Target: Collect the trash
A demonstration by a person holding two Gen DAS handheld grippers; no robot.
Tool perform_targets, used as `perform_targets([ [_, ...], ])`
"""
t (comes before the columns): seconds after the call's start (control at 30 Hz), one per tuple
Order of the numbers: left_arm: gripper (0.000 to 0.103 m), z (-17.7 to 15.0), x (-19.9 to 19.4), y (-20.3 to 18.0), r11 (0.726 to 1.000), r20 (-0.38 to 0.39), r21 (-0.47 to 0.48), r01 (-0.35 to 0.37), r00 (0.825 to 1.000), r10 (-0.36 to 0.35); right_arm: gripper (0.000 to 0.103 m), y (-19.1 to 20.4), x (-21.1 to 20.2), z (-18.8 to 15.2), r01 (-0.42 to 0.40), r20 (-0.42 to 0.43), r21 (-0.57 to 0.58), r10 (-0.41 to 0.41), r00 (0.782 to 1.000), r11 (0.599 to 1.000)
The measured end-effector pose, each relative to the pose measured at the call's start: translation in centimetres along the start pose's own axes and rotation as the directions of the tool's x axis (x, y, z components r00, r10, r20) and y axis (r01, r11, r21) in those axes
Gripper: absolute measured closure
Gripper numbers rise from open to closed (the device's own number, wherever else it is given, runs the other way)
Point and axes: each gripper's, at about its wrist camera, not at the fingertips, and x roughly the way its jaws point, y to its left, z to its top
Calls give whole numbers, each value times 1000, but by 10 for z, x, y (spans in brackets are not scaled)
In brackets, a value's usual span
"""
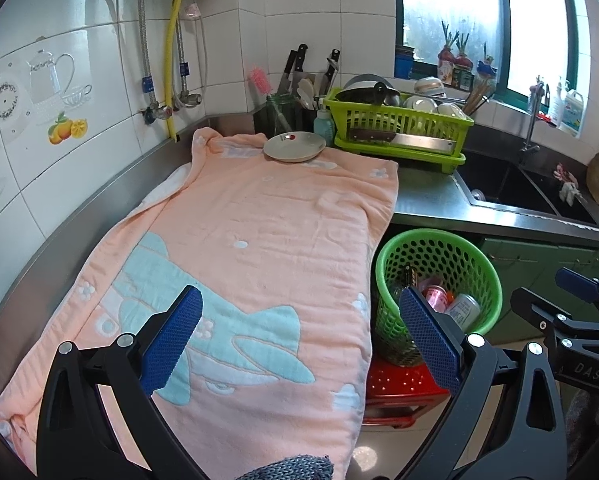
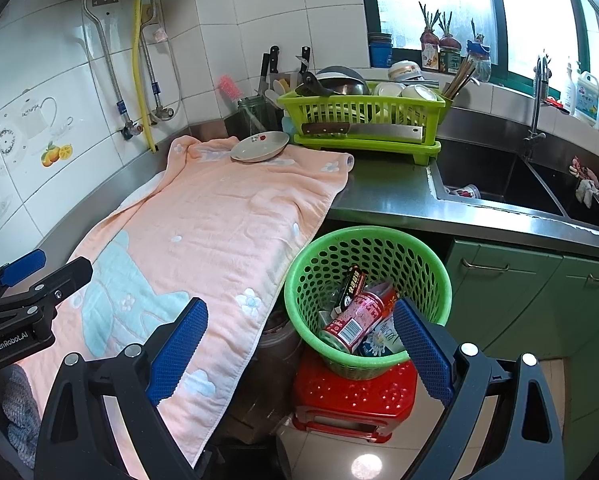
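Note:
A green mesh basket [image 2: 341,246] [image 1: 455,246] stands on a red plastic stool [image 2: 351,394] [image 1: 395,384] beside the counter. Inside it lie a pink can [image 2: 353,316] [image 1: 437,298], a dark carton [image 2: 353,284] and a white-blue can [image 2: 385,338] [image 1: 463,312]. My left gripper [image 1: 299,320] is open above the peach towel [image 1: 259,240] [image 2: 203,224], nothing between its blue pads. My right gripper [image 2: 299,332] is open too, hovering between the towel's edge and the basket. Each gripper shows at the side of the other's view: the right gripper [image 1: 575,304], the left gripper [image 2: 31,276].
A cream plate [image 1: 294,146] [image 2: 260,146] sits at the towel's far end. Behind it are a green dish rack [image 1: 399,128] [image 2: 363,120] with a cleaver, knives and a jar. The steel sink [image 2: 499,184] lies to the right, green cabinets [image 2: 531,292] below.

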Motion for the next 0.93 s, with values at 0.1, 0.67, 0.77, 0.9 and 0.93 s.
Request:
perform_targets([
  [0.1,6,0,-1,-1,1000,5,5,-9,1000,9,12,0,0,0,1,-2,-3,-1,1000,1000],
  [0.67,5,-1,7,-1,1000,-47,-6,11,999,-12,11,2,2,-2,11,-3,2,-11,1000,1000],
  [0.77,5,-1,7,-1,1000,-48,-7,13,999,-13,10,2,2,-3,13,0,2,-13,1000,1000],
  [0.9,5,-1,8,-2,1000,-50,-9,10,999,-10,10,2,3,-4,13,-2,2,-13,1000,1000],
  [0.93,5,-2,8,-2,1000,-49,-10,10,999,-10,10,2,3,-4,13,-2,2,-13,1000,1000],
])
